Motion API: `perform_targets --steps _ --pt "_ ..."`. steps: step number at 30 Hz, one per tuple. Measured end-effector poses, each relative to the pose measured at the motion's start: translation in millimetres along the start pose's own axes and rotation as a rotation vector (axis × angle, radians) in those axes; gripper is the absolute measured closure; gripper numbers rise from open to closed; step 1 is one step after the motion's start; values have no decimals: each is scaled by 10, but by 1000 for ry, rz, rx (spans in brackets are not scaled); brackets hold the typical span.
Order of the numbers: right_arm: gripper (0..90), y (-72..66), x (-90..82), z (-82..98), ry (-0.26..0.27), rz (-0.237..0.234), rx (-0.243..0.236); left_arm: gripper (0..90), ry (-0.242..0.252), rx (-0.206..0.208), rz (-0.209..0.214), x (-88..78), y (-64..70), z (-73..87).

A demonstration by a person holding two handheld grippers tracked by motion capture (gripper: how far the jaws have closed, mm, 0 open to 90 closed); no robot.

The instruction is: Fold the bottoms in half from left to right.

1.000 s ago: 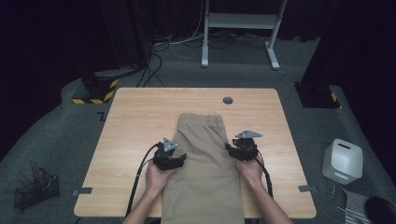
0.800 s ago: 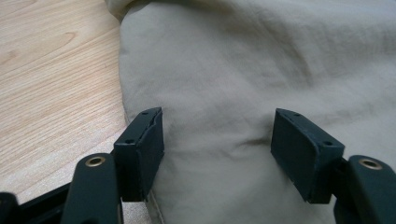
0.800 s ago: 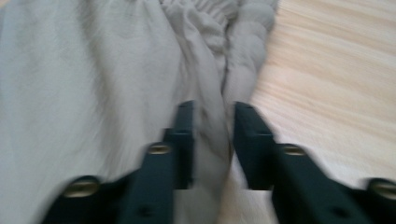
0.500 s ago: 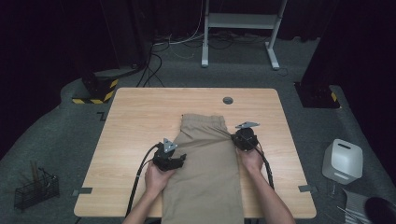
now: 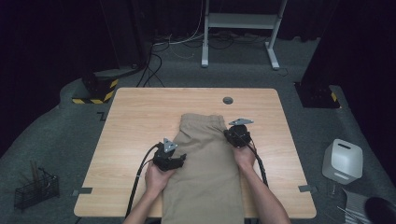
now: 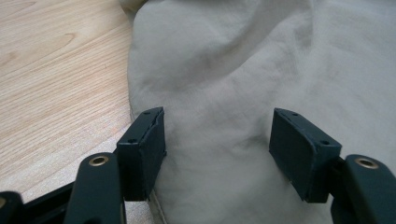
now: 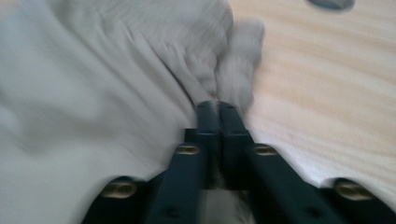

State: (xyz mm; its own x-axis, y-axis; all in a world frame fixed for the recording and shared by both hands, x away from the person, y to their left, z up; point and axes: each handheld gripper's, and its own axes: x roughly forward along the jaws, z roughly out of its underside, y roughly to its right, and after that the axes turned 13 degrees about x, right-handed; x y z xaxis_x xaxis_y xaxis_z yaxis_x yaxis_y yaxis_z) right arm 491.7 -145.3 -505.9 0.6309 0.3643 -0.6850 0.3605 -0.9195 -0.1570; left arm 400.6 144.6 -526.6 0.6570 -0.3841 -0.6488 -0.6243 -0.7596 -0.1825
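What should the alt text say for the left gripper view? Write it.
Open tool with two black jaws set wide apart over wrinkled beige cloth. The cloth's edge runs beside the left jaw, with light wooden table beyond.

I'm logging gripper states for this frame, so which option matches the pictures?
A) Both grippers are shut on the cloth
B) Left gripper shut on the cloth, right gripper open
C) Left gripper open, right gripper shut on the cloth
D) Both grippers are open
C: the left gripper has its jaws spread wide over the beige cloth, while the right gripper has its jaws pressed together, pinching the cloth's edge.
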Motion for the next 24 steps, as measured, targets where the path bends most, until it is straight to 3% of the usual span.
perform_targets --steps 4,6,8,12,14,17,19,21,23,24 --pt "899 280 47 30 -36 70 104 361 0 0 0 0 0 0" --pt "849 325 -29 66 -10 57 108 361 0 -1 0 0 0 0" --pt "783 288 -140 103 25 30 83 361 -1 -2 -1 -1 1 -2" --pt "658 44 -402 250 56 -70 -4 355 -6 2 11 -49 35 -20" --pt "617 -87 -498 344 54 -108 -41 354 11 21 31 -126 95 -49" --pt "571 -260 -593 511 39 -146 -98 351 23 86 55 -279 223 -93" --pt "559 -341 -623 625 27 -163 -125 350 21 111 83 -343 306 -92" --pt "546 -400 -616 713 8 -165 -153 349 -11 143 105 -334 373 -68" --pt "539 -440 -568 760 -18 -142 -188 346 -60 166 76 -260 414 -24" --pt "537 -451 -521 777 -37 -129 -199 336 -48 149 81 -236 392 1"
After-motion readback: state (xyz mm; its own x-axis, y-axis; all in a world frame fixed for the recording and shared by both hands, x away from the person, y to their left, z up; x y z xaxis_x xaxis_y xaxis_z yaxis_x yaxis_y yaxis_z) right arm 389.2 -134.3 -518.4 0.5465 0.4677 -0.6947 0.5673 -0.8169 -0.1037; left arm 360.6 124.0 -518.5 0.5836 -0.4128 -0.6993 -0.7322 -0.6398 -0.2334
